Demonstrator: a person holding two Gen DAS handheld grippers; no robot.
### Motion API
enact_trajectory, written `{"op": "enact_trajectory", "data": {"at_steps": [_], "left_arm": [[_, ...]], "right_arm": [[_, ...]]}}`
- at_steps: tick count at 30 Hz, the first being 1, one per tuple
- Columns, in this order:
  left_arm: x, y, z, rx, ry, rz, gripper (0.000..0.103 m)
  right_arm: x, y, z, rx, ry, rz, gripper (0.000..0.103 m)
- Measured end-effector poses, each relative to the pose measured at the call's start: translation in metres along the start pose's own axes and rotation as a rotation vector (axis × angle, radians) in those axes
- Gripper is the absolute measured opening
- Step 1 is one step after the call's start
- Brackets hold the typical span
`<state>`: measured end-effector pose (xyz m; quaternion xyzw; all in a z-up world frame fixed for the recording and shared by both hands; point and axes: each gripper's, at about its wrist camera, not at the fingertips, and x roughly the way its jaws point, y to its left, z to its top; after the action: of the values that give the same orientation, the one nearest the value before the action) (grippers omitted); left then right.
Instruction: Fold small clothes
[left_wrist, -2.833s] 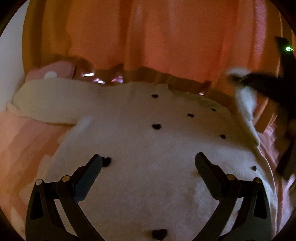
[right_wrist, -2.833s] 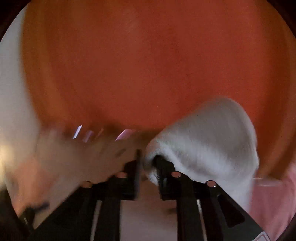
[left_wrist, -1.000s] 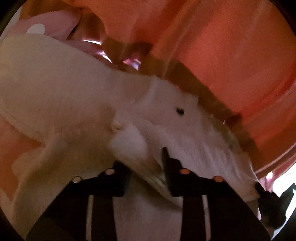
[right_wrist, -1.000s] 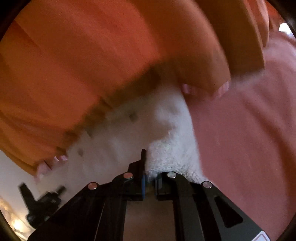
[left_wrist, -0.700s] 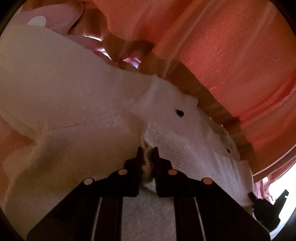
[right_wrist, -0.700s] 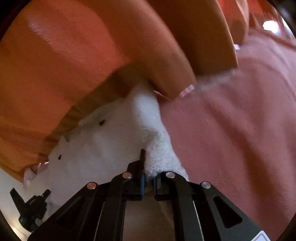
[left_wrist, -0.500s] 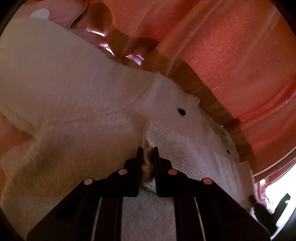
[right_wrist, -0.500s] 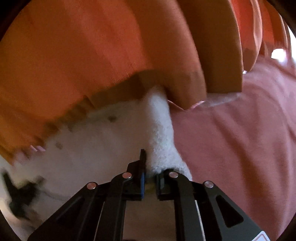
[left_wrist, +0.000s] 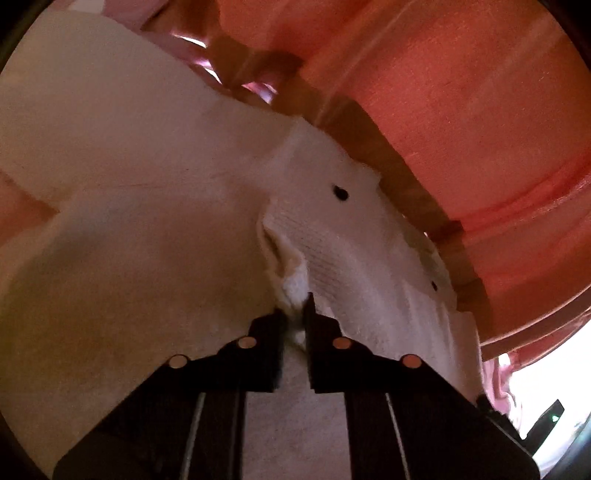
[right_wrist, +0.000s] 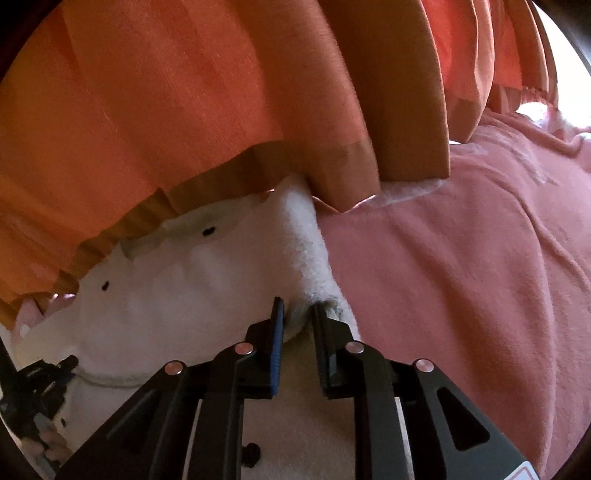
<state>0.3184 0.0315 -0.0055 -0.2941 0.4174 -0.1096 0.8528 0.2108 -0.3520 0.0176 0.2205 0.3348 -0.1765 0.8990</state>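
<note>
A small white fleece garment (left_wrist: 140, 229) with black heart dots lies on a pink bed cover. My left gripper (left_wrist: 293, 314) is shut on a bunched fold of it near the middle of its upper part. In the right wrist view the same garment (right_wrist: 177, 291) spreads to the left, and my right gripper (right_wrist: 298, 314) is pinched on the thick rolled edge (right_wrist: 314, 254) at its right side, the jaws slightly apart around the fabric. The left gripper's black frame (right_wrist: 40, 384) shows at the far left there.
An orange curtain (right_wrist: 207, 92) with a brown hem hangs just behind the garment, its folds touching the far edge. The pink bed cover (right_wrist: 461, 266) stretches to the right. Bright window light (left_wrist: 543, 387) shows at the lower right of the left wrist view.
My left gripper closed on a fold of the garment and stayed shut on it. My right gripper kept its hold on the rolled edge while it swung, and its jaws stand a little wider now.
</note>
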Motion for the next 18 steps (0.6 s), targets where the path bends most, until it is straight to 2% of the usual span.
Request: {"op": "enact_trajectory", "data": {"at_steps": [2,4,6,8,10,12,15,17,18], "left_arm": [[-0.004,-0.005,0.006,0.028,-0.031,-0.007,0.008],[-0.011,-0.008,0.012,0.057,-0.071,0.007,0.008],[-0.013,-0.003,0.014,0.060,-0.086,0.023,0.008],[-0.007,0.006,0.012,0.049,-0.069,0.050,0.008],[0.005,0.017,0.008,0.027,-0.036,0.073,0.008],[0.001,0.021,0.008,0.003,-0.047,0.050,0.008],[-0.019,0.029,0.014,-0.071,-0.095,0.036,0.014],[-0.037,0.040,0.021,-0.145,-0.147,0.029,0.029],[-0.048,0.049,0.027,-0.185,-0.170,0.039,0.032]], "right_arm": [[-0.005,-0.001,-0.001,0.016,-0.015,0.005,0.017],[-0.019,-0.001,0.001,0.022,-0.077,0.033,0.018],[-0.022,0.006,0.005,-0.025,-0.119,0.045,0.019],[-0.001,0.008,0.002,-0.071,-0.067,0.002,0.019],[0.035,0.001,-0.005,-0.059,0.067,-0.047,0.015],[0.033,-0.004,-0.004,-0.015,0.056,-0.027,0.014],[0.010,0.006,-0.002,-0.011,0.021,-0.004,0.021],[-0.003,0.019,-0.009,-0.012,0.031,0.044,0.021],[-0.008,0.026,-0.013,-0.012,0.043,0.064,0.021]]}}
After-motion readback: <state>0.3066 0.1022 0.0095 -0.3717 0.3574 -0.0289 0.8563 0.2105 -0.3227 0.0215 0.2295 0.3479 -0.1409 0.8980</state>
